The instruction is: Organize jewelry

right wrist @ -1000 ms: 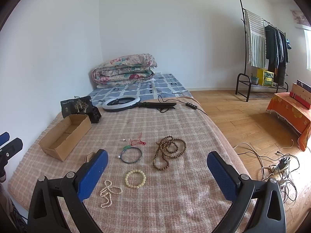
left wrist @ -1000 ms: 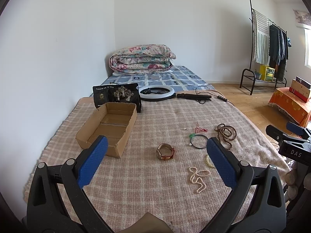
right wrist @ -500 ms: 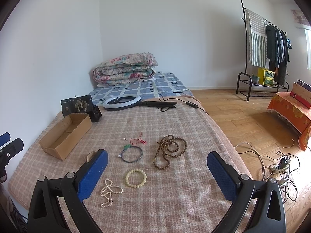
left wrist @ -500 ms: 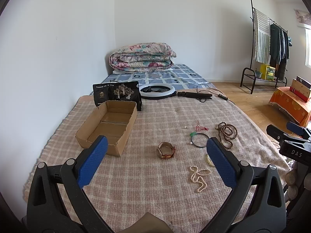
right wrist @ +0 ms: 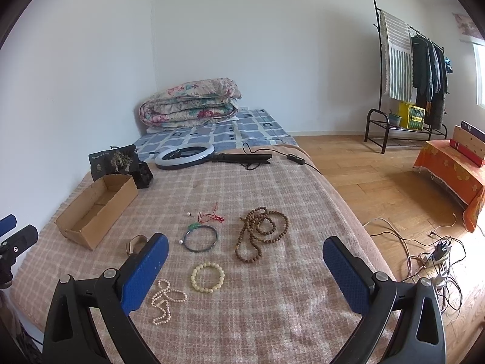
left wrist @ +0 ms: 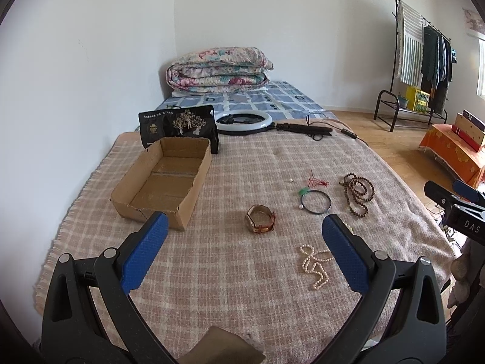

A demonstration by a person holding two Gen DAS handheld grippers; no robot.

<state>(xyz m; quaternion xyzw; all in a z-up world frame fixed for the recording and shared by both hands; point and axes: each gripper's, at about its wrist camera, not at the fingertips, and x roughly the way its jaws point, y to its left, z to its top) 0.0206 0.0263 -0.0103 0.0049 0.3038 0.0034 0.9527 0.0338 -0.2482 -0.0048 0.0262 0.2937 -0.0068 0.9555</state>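
White walls surround a bed point(left wrist: 242, 288) spread with a checked blanket, where jewelry lies loose beside an empty cardboard box point(left wrist: 165, 182). A leather-strap watch point(left wrist: 260, 219), a thin bangle point(right wrist: 200, 238), a cream bead bracelet point(right wrist: 208, 276), a pearl strand point(right wrist: 165, 298) and a long brown bead necklace point(right wrist: 257, 236) sit near one another. All look light; the strands seem limp and likely to slip, so pinching a bunched section seems best. Left claw point(left wrist: 242, 242) and right claw point(right wrist: 244, 268) both hover spread wide, holding and touching nothing.
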